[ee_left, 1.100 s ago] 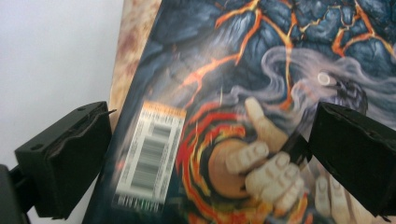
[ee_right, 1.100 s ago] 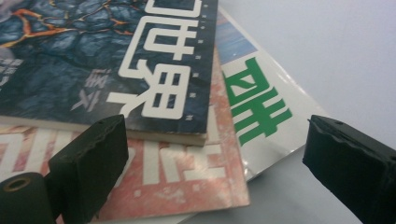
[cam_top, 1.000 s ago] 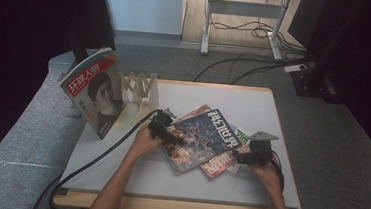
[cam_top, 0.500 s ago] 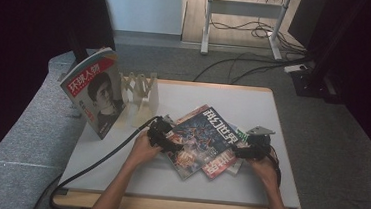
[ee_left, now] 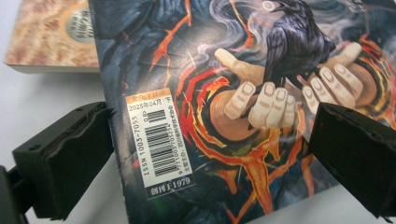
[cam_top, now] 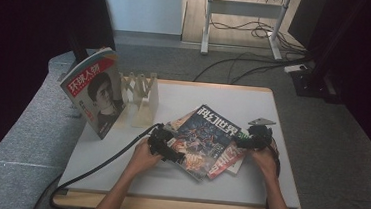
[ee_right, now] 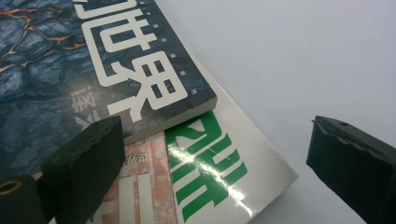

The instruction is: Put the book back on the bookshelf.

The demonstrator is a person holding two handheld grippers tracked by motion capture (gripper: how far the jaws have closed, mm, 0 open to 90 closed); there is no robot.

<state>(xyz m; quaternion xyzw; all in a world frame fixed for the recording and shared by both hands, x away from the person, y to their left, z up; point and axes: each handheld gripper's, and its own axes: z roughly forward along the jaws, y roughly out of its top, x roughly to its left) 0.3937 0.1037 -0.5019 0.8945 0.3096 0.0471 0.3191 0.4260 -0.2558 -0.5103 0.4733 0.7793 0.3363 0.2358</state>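
Now both tools (jaws apart) sit nearer the dark magazine (cam_top: 206, 136) than before.

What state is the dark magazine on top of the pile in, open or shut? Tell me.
Shut. The dark magazine lies flat, front cover up, on the pile; the left gripper view shows cover art and barcode, no inner pages spread.

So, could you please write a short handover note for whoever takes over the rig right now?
Left gripper: open, jaws astride the top magazine's barcode corner.
Right gripper: open, at the stack's opposite corner, over the white magazine with green lettering.
One magazine already stands at the wooden rack.
Left: probably grip the top magazine and stand it in the rack; the rest of the pile lies flat on the table.
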